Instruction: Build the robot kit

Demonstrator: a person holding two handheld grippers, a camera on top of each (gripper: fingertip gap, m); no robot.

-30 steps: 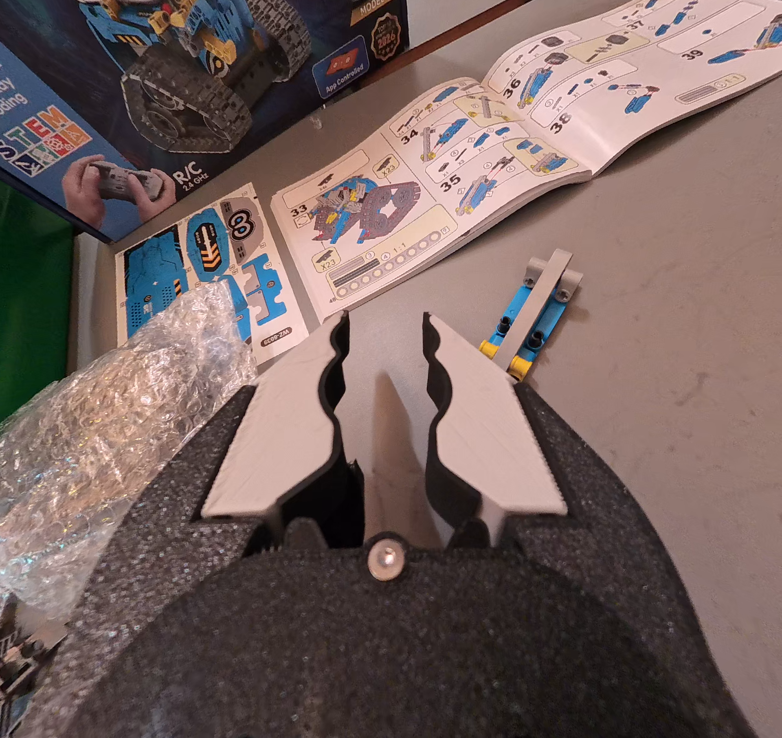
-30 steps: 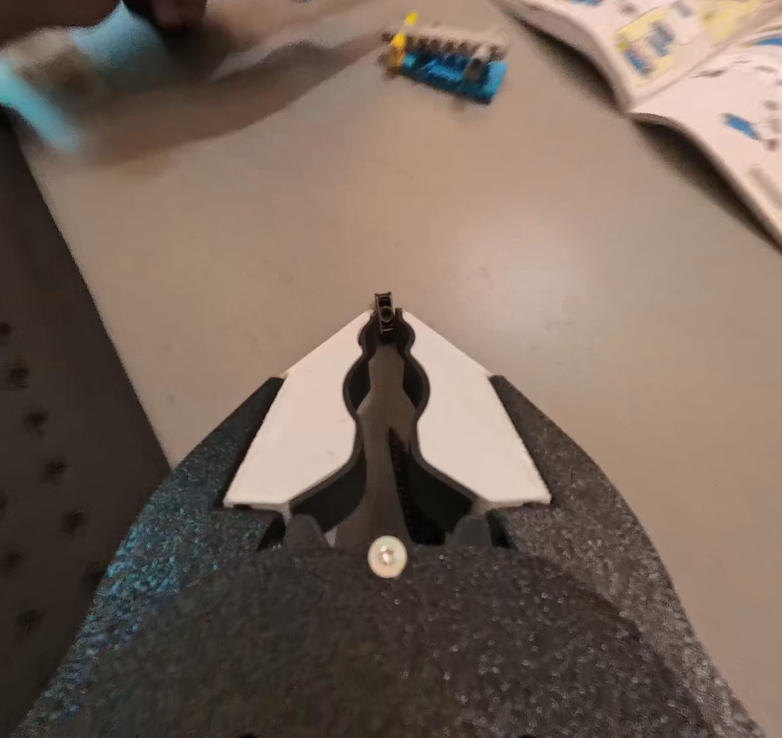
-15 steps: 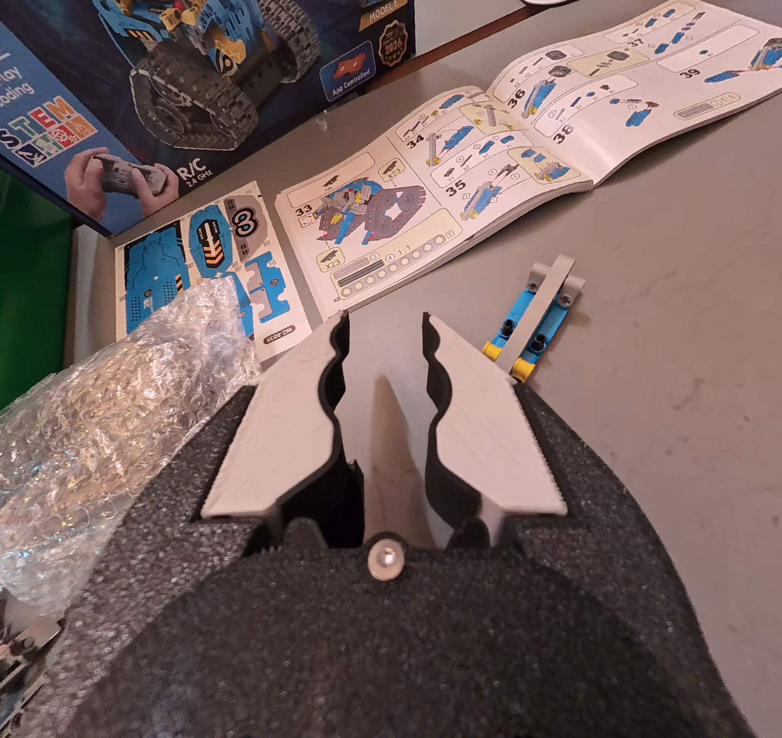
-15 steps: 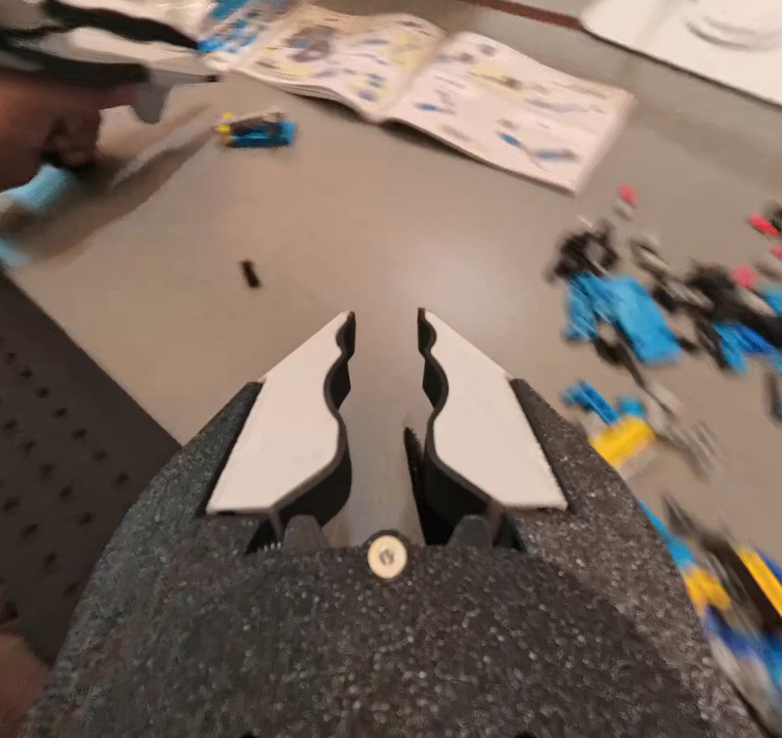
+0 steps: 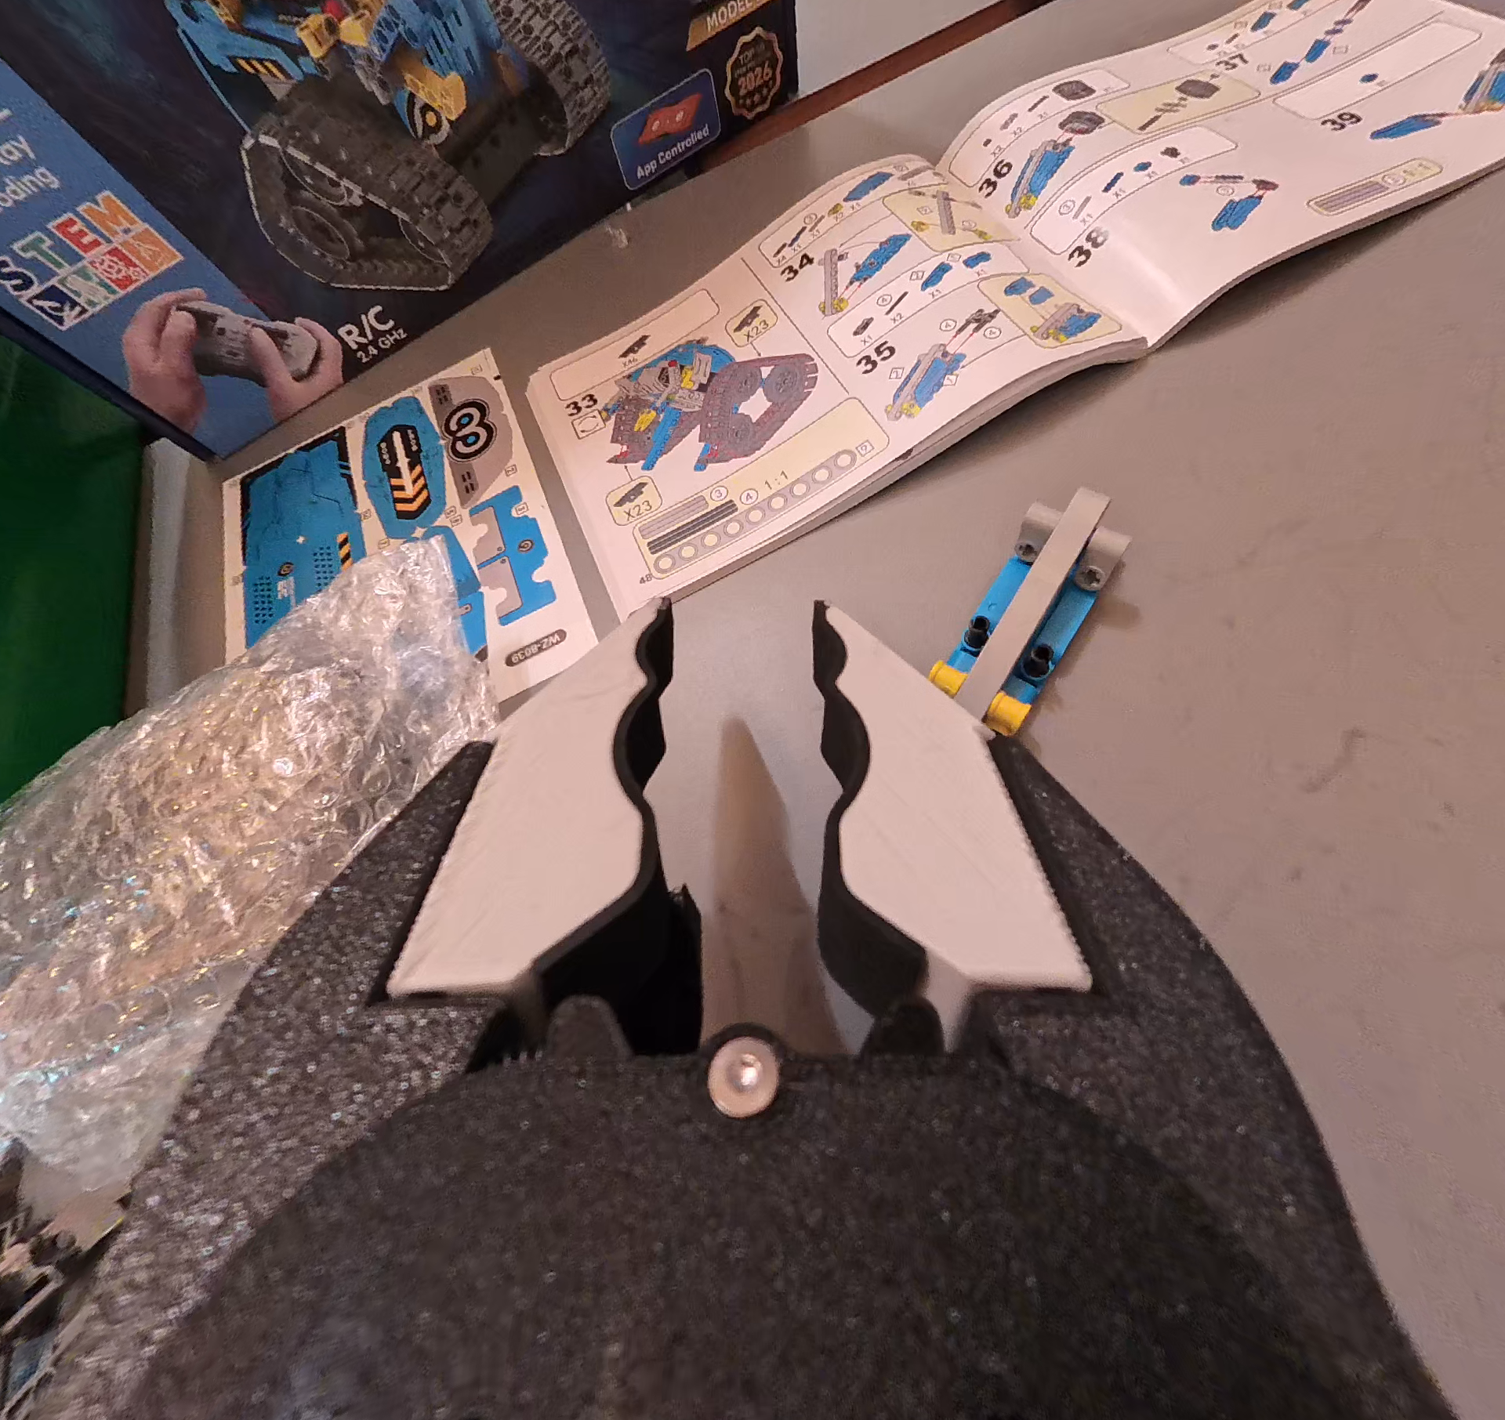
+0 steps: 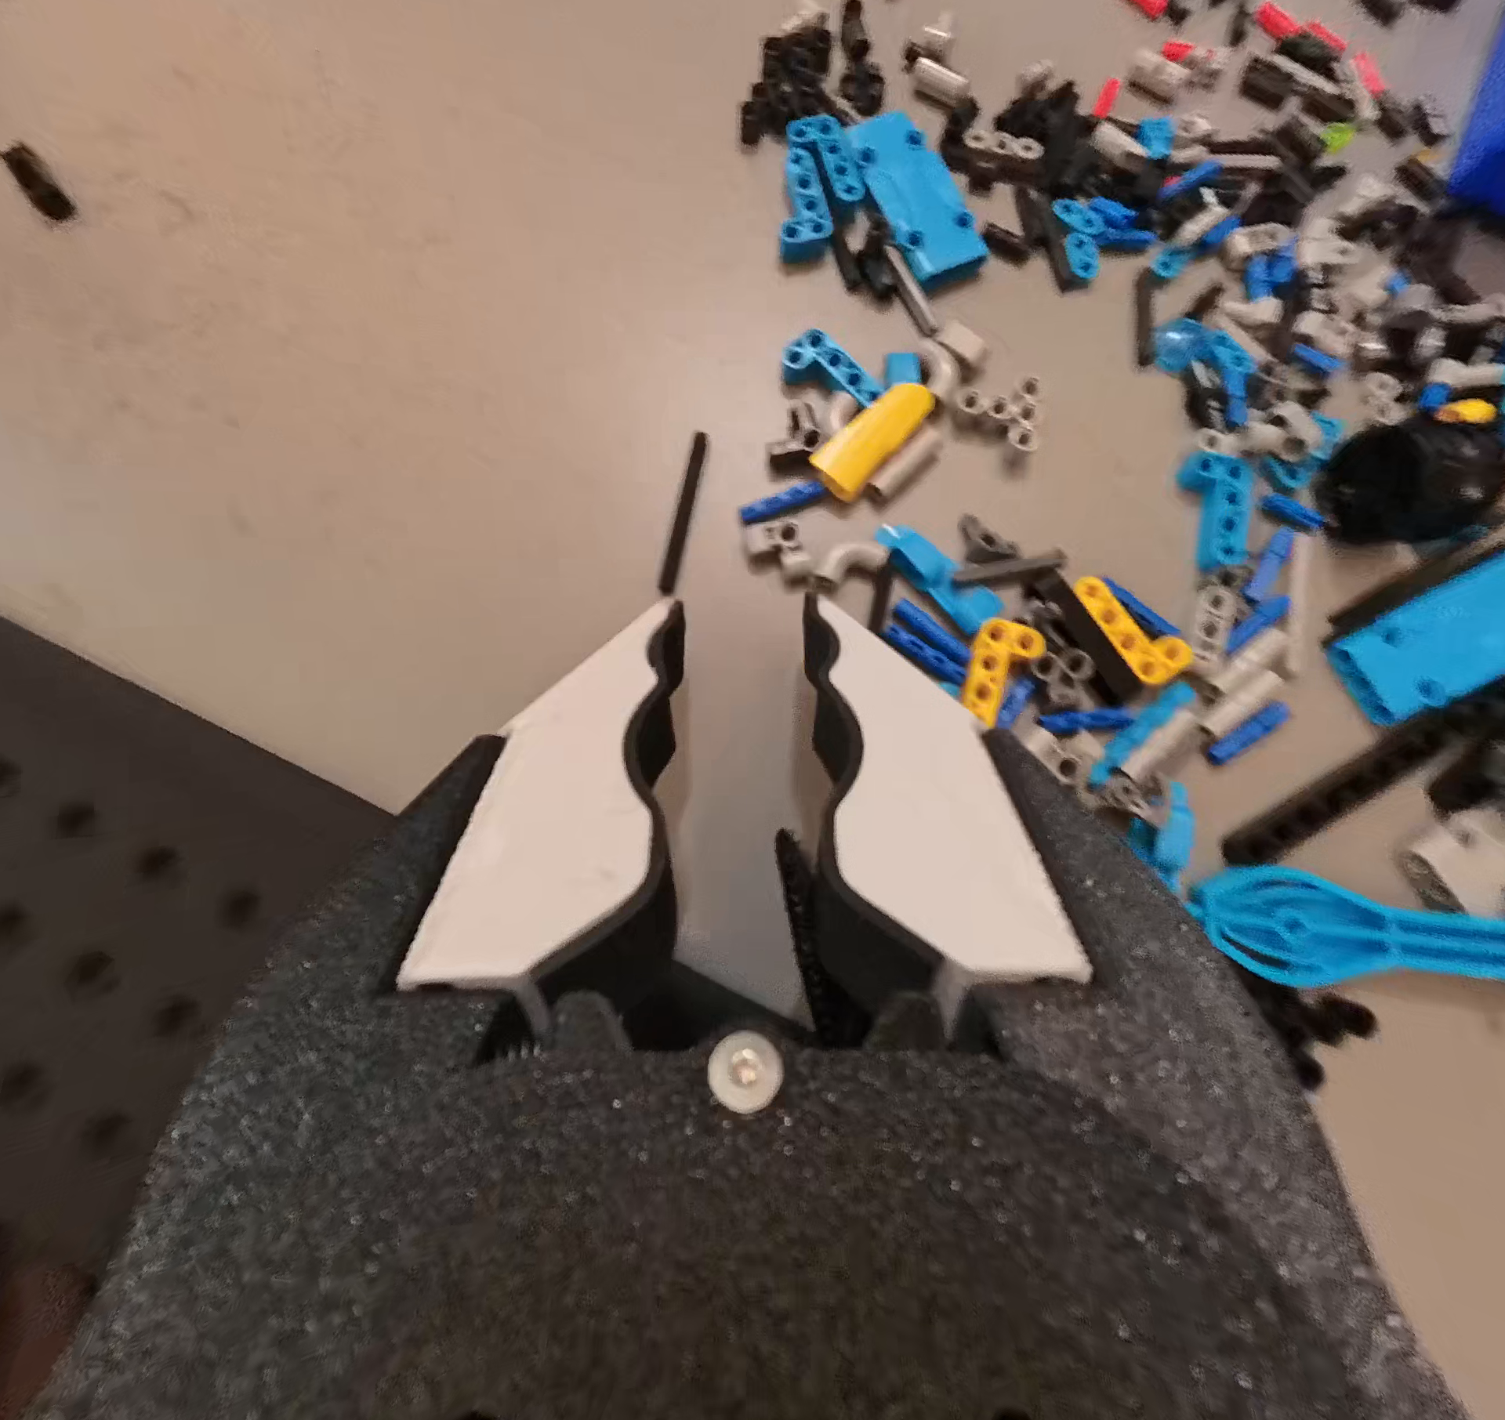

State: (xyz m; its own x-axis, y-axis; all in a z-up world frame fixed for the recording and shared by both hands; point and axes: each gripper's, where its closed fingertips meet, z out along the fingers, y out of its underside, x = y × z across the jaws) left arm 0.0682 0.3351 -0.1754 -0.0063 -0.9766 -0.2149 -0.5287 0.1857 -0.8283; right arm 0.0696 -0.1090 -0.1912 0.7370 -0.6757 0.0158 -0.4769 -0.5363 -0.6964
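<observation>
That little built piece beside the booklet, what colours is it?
The small assembly is blue with a grey beam, yellow pegs; left wrist view shows it best.

Blurred brick pile (image 6: 1221, 420), edge-cropped.

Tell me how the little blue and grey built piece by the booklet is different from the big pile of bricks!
The built piece is a few parts joined together: blue beams, a grey bar across them, yellow ends. The pile of bricks is many loose parts, scattered and unjoined. The built piece lies alone near the open booklet; the pile spreads wide and adds black and red parts. Both rest on the grey table, and neither is held.
</observation>
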